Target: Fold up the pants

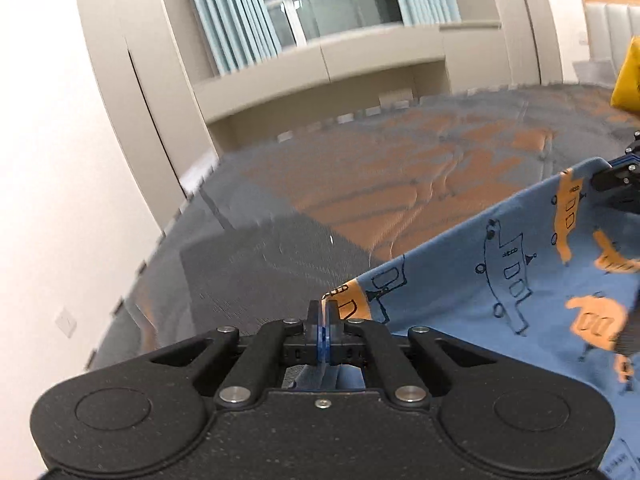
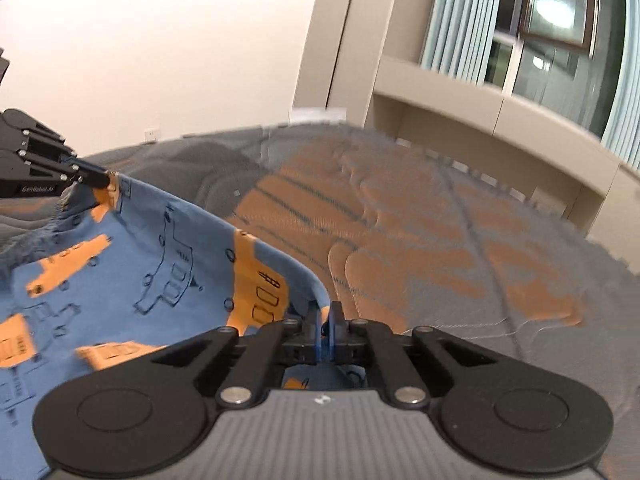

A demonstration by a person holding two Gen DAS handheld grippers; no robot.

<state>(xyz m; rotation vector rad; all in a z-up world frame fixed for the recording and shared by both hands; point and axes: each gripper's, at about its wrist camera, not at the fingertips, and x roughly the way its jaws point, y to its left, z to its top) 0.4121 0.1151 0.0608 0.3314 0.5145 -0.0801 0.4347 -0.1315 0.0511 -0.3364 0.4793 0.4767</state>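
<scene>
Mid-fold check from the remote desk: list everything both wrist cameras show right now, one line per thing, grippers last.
pants: one, blue with orange and outlined vehicle prints, held up between the two grippers above the bedspread.
bedspread: one, grey with orange patches, wrinkled, spread beneath the pants.
curtains: light blue, hanging at the window behind the bed.
window: one, dark glass with a brown frame, behind the curtains.
cabinetry: beige, along the wall below the window.
yellow object: one, at the right edge of the left wrist view; cannot tell what it is.
wall socket: one, white, low on the white wall.
left gripper: black, shut on the pants edge.
right gripper: black, shut on the pants edge.
</scene>
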